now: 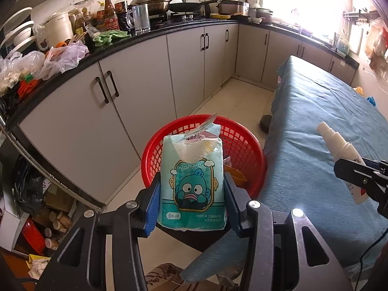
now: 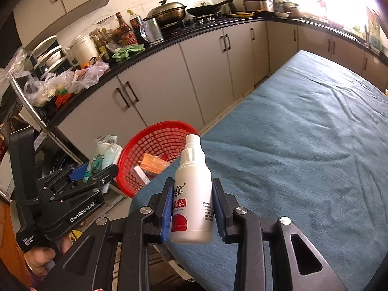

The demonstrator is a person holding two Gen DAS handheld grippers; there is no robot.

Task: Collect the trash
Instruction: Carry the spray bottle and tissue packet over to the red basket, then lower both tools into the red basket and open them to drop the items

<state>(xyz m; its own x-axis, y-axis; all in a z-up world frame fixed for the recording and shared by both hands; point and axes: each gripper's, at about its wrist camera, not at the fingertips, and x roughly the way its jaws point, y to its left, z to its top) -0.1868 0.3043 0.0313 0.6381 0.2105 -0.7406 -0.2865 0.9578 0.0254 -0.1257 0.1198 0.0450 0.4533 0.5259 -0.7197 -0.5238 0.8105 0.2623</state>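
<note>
My left gripper [image 1: 192, 181] is shut on a teal tissue pack [image 1: 192, 181] with a cartoon face and a torn top, held above the red mesh basket [image 1: 245, 143] on the floor. My right gripper [image 2: 192, 189] is shut on a white spray bottle [image 2: 192, 194] with a red label, held upright over the blue-covered table [image 2: 303, 145]. In the right wrist view the left gripper [image 2: 97, 169] with the tissue pack [image 2: 106, 152] hangs left of the basket [image 2: 135, 155], which holds an orange box [image 2: 155, 163]. In the left wrist view the spray bottle [image 1: 339, 148] shows at the right.
A black counter [image 1: 155, 41] crowded with bottles, pans, a glass mug and plastic bags runs along grey cabinets [image 1: 135, 101]. The blue-covered table [image 1: 327, 126] stands right of the basket. Boxes and clutter sit on the floor at lower left. A hand [image 2: 41, 259] grips the left tool.
</note>
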